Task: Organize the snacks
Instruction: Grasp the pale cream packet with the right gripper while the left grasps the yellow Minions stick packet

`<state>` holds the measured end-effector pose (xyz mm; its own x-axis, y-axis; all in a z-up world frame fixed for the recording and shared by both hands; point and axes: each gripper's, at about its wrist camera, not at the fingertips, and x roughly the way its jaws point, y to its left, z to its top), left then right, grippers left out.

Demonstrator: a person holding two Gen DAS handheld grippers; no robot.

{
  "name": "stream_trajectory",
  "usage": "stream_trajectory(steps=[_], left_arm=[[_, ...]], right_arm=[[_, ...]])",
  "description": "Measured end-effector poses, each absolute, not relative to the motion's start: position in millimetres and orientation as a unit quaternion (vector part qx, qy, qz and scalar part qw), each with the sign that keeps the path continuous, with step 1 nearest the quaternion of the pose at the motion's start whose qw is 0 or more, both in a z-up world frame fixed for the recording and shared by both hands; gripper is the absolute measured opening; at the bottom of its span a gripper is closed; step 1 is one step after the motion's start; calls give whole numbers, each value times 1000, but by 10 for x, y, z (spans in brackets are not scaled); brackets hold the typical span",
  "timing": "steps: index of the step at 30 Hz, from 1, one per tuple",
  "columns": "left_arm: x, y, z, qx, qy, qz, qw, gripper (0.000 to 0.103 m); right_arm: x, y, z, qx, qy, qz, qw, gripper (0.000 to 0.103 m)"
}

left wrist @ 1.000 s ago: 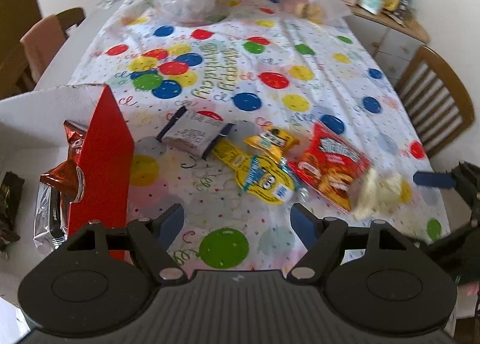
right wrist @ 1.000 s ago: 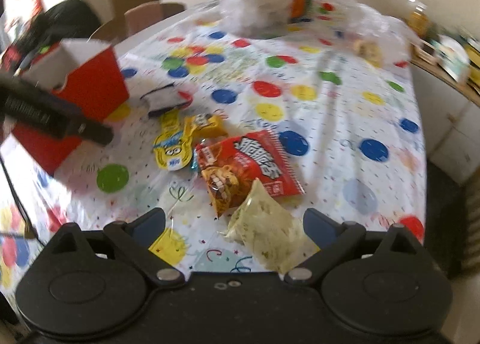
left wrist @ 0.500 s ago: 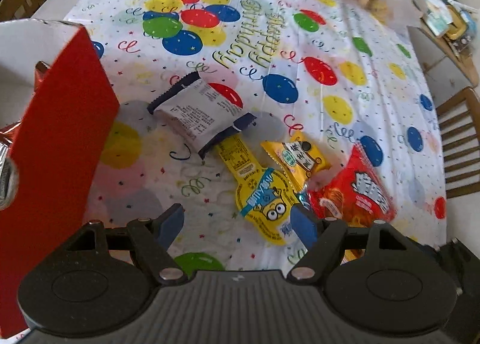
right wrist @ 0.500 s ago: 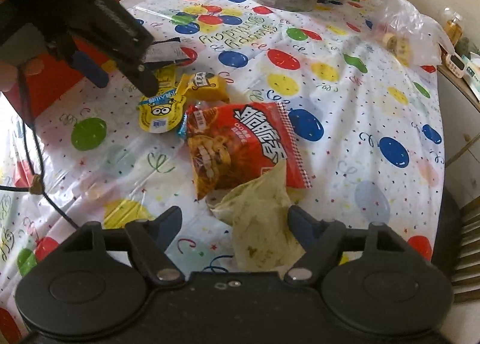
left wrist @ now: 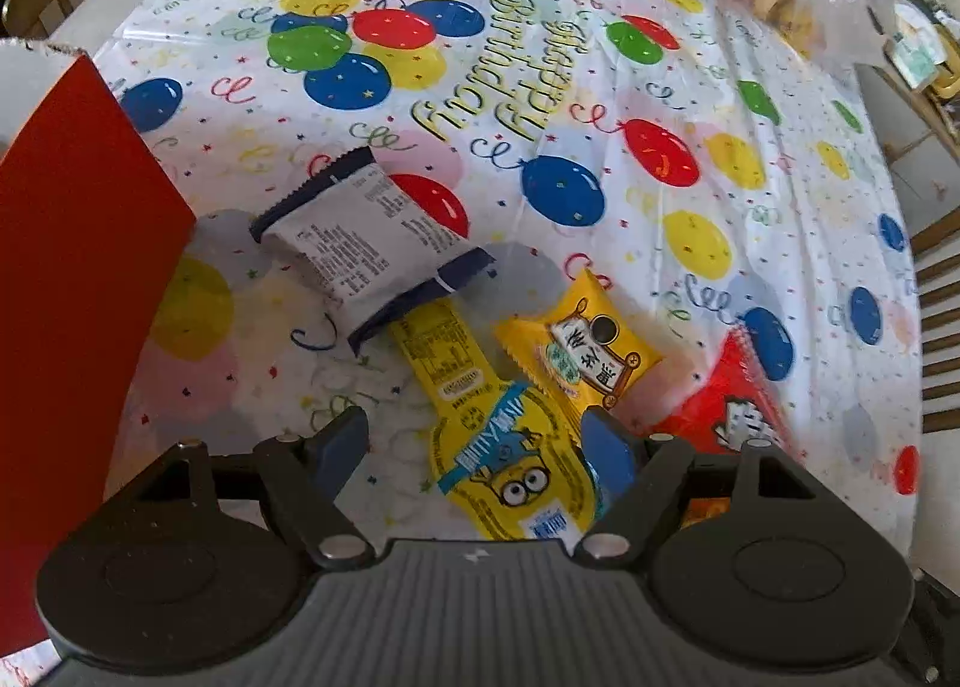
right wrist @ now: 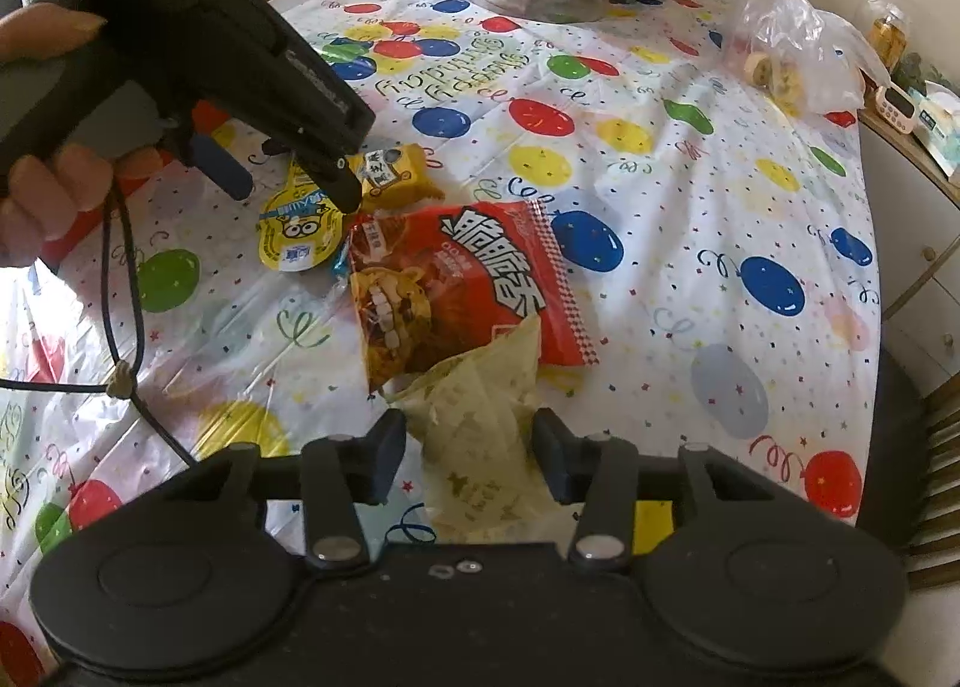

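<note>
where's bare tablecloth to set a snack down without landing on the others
Free: the wide stretch of tablecloth right of the red snack bag, and the middle around the birthday lettering. Crowded: the cluster by the red box, where the white packet, minion pouch and yellow packet touch or overlap.

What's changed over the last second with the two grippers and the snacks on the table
The left gripper came down and forward over the yellow cartoon pouch, open. The right gripper closed in on the pale green packet, which now sits between its narrowed fingers, not clearly clamped. The red chip bag, small yellow packet, white wrapper and red box lie as before.
</note>
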<state>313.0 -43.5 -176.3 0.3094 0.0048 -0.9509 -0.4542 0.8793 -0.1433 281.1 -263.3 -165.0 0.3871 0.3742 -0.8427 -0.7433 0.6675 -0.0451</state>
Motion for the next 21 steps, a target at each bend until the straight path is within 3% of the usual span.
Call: stream_trajectory(steps=[9,15,21], left_arm=[[3142,-560,-1796,-177,573,156,785,76],[3096,-645,-1769,-148,569,143,796,54],[3001,-565,-1755,-154,566,126,800,51]], right_arm=[[2791,-2635,-1651,-209,433,332,811,39],[2747,-2642,-1645,-201,435,317,819,32],[2663,-2686,-1601,-177,438,303,828,27]])
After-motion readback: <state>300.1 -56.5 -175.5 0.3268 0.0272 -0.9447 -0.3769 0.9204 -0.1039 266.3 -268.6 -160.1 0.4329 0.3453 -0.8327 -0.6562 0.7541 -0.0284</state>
